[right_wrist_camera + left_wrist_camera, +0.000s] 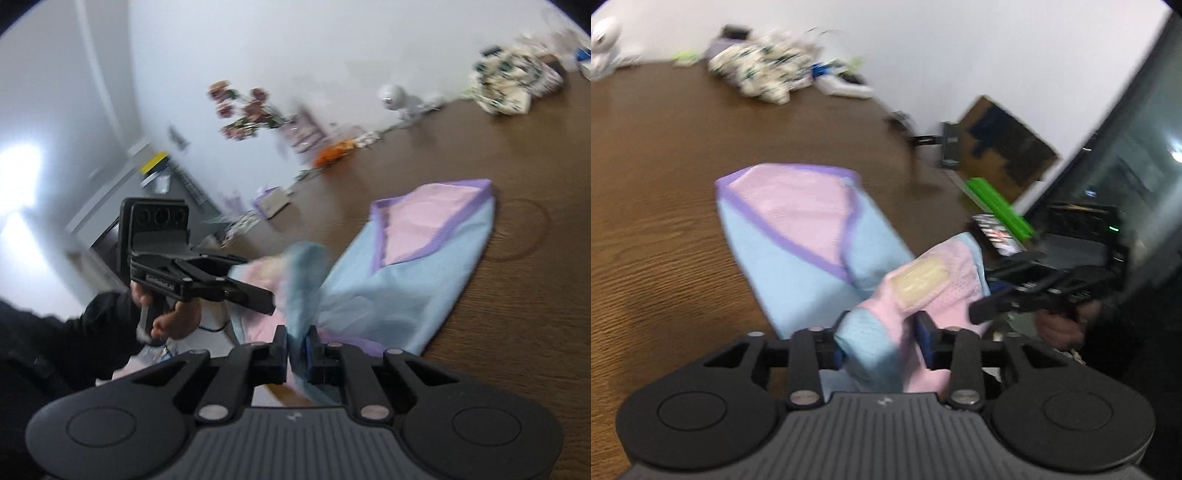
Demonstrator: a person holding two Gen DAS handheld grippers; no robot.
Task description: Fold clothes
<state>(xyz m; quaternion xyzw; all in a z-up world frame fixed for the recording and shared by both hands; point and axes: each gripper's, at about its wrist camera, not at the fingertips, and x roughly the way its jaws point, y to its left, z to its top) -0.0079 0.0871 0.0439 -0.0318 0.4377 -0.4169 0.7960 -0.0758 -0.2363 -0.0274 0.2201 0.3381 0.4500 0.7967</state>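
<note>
The left gripper is holding its jaws partly spread around a bunched fold of the pink-and-blue mesh garment, whose far portion is lying flat on the brown wooden table ahead of it. The right gripper is pinching a blue edge of the same garment between nearly closed jaws. Beyond it, a patterned cloth pile is sitting far ahead to its right, near the wall.
</note>
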